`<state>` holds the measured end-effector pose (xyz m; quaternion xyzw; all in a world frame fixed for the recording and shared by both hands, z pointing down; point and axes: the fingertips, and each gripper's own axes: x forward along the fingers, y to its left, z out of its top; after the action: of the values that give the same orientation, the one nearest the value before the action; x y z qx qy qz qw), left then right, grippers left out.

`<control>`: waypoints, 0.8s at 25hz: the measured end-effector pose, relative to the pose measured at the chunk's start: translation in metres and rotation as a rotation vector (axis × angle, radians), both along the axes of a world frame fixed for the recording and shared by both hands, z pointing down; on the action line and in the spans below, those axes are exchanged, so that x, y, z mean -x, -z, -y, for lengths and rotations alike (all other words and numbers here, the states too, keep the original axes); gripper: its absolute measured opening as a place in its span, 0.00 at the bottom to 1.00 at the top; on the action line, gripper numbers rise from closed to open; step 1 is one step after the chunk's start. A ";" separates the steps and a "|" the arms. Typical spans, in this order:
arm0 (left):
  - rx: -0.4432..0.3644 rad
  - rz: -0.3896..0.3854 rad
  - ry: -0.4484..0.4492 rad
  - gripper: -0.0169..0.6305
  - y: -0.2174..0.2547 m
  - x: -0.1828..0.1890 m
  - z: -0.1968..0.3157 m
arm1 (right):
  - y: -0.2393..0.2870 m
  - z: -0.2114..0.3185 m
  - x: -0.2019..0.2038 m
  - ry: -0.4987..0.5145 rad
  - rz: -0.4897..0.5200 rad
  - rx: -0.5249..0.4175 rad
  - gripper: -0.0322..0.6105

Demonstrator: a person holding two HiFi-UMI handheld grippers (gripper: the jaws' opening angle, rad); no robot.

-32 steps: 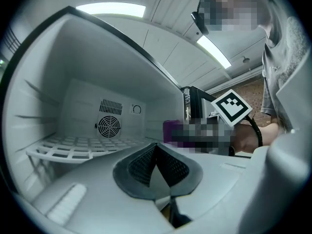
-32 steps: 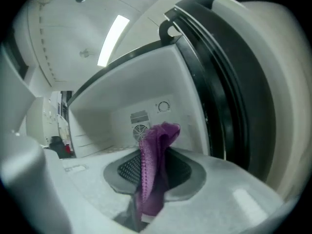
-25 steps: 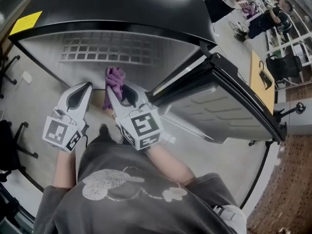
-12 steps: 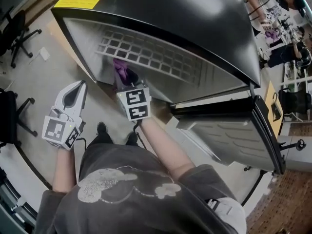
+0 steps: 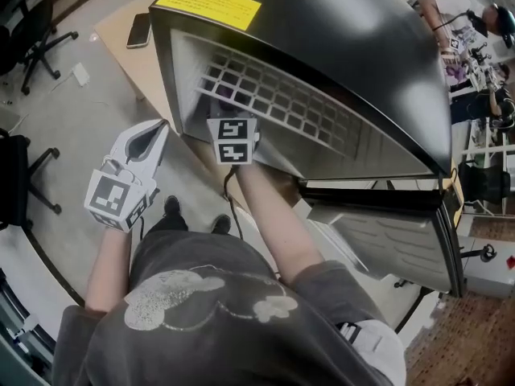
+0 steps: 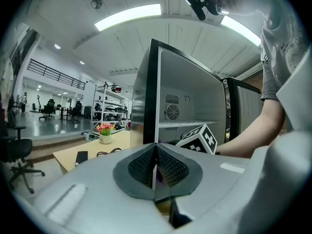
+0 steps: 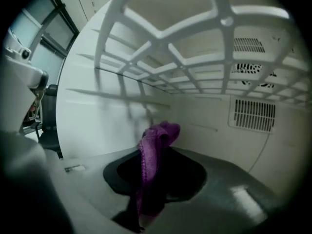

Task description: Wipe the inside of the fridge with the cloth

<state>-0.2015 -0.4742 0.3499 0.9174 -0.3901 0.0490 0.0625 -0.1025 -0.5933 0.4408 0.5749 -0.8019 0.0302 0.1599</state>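
Right gripper view: right gripper (image 7: 157,152) pinched the purple cloth (image 7: 163,130) mid-frame inside the fridge (image 7: 97,106); wiping well needed firm wall contact. Left gripper (image 6: 156,152) sat pressed together, empty.

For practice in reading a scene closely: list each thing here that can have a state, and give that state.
fridge: open.
fridge door: swung wide.
left gripper: shut, outside the fridge.
right gripper: shut on the cloth, inside the fridge.
cloth: pinched, bunched.

A purple cloth (image 7: 157,145) stands out against the white interior of a black fridge (image 5: 346,39) with a yellow label (image 5: 208,4); the pale grey left gripper (image 5: 161,127) carries black-and-white square markers.
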 end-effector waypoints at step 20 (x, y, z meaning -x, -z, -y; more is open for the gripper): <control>0.050 -0.027 -0.133 0.05 -0.029 -0.031 -0.021 | 0.012 -0.116 0.062 0.290 -0.038 -0.060 0.18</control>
<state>-0.1707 -0.4536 0.3785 0.9399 -0.3263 0.0504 0.0870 -0.1642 -0.4771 0.4284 0.4578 -0.8740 -0.0280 0.1604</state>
